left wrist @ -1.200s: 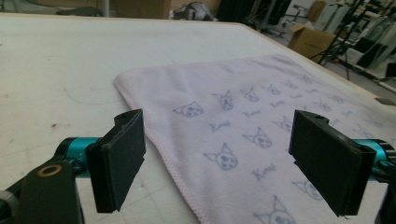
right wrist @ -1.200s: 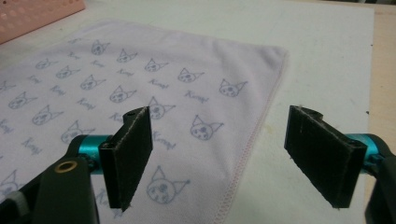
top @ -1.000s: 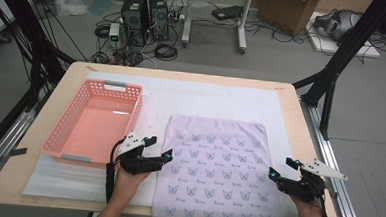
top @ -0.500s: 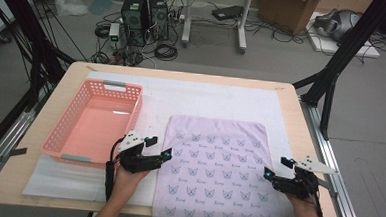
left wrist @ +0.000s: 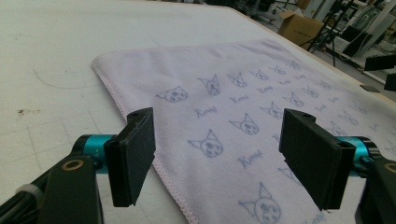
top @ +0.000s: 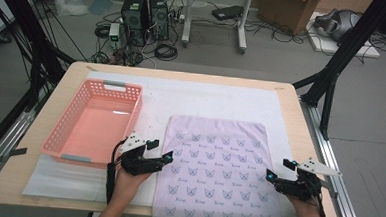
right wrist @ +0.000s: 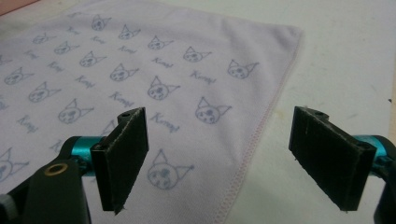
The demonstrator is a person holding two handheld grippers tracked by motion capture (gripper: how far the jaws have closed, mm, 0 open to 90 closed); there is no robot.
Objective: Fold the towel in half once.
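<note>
White mat [top: 206, 96] on wooden table [top: 291, 101], cluttered grey floor [top: 284, 53] beyond; both grippers' fingers released, empty.

place: lab | signs: computer towers [top: 145, 18], tangled floor cables [top: 166, 51], black frame struts [top: 333, 71]

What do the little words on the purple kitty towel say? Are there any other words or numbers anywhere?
On the towel, between the cat faces: a short cursive word that starts with "K", repeated all over; the remaining letters are too blurred to read for sure.
Pink basket: no writing to be seen.
Cardboard box on the floor: too small to tell if it has any.
</note>
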